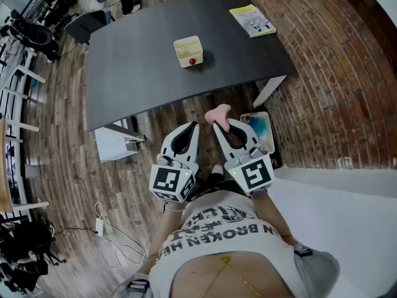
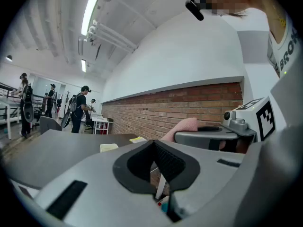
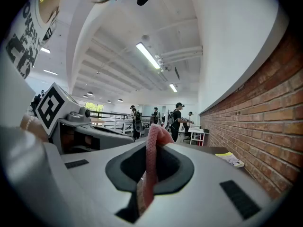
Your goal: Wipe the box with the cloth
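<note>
The right tool (image 1: 218, 128) is clamped on a pink cloth (image 1: 218, 112), whose end bunches up past its tips. Just beside it, the left tool (image 1: 195, 128) has its jaws pressed together on nothing. Both are held short of the dark worktop (image 1: 136, 67). The box (image 1: 188, 51) stands near the worktop's middle, well apart from them.

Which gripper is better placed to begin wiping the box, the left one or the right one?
Right. The right gripper is shut on the pink cloth; the left gripper is shut and empty. Both are short of the box on the table.
</note>
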Motion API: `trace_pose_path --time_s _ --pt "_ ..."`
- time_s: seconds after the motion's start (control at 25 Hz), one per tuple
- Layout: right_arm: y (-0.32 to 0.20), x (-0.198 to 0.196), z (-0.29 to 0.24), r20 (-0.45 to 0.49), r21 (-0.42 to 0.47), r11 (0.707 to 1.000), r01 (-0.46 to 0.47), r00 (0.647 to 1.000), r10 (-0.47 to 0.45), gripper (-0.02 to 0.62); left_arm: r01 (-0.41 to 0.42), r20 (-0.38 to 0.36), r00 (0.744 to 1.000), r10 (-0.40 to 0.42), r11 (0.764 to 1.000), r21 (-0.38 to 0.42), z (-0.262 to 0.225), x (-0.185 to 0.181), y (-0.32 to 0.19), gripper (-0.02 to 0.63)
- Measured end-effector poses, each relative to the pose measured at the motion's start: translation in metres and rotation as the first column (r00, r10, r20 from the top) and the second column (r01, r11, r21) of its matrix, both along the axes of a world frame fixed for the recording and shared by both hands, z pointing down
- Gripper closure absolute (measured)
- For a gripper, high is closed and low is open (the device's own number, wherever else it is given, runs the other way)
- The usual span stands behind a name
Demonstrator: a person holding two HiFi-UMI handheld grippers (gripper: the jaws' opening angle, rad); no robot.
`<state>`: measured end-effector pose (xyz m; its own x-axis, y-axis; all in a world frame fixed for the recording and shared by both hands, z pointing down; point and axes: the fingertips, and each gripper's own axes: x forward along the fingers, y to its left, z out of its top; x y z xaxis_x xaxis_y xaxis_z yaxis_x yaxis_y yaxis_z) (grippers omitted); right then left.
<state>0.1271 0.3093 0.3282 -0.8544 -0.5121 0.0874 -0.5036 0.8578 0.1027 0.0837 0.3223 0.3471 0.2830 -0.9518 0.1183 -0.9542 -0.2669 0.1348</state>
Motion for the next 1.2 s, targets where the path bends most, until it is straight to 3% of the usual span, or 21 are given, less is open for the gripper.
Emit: trace_pose_path --time_s 0.64,1.2 --pt "-0.057 0.003 0.014 0.018 -0.044 0.999 -0.014 1.0 0.015 0.578 0.0 -0.032 0.999 -0.001 0.999 -0.034 0.018 -0.005 -0.049 0.598" --pt "-0.201 -0.077 0.033 -0.02 -0.048 0.997 -0.056 0.998 0.055 0.578 -0.11 -0.04 0.993 0.108 0.993 -0.042 0.034 -0.075 -0.204 0.598"
